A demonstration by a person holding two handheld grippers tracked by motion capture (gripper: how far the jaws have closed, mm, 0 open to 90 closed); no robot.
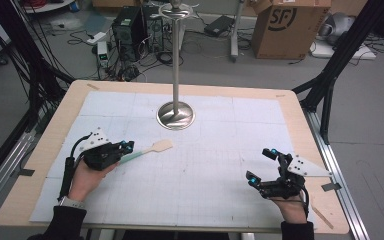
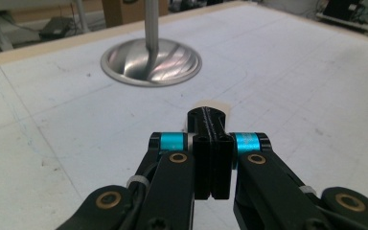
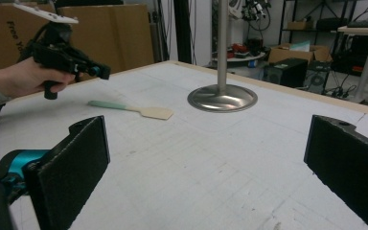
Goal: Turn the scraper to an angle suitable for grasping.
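Observation:
A spatula (image 1: 150, 150) with a pale green handle and a tan flat head lies on the white mat, left of centre. My left gripper (image 1: 128, 146) hovers just above the handle's near end, jaws pressed together with nothing between them. In the left gripper view its shut jaws (image 2: 211, 120) hide most of the spatula, and a tan bit of the head (image 2: 215, 104) peeks past the tips. The right gripper view shows the left gripper (image 3: 103, 72) held clear above the spatula (image 3: 139, 110). My right gripper (image 1: 261, 164) rests at the near right, jaws wide apart (image 3: 211, 167) and empty.
A metal stand with a round shiny base (image 1: 176, 116) and a tall pole rises at the table's far middle, also seen in the gripper views as the base (image 2: 151, 62) (image 3: 222, 98). The white gridded mat (image 1: 205, 170) covers the wooden table (image 1: 35, 165). Boxes, computers and cables lie on the floor beyond.

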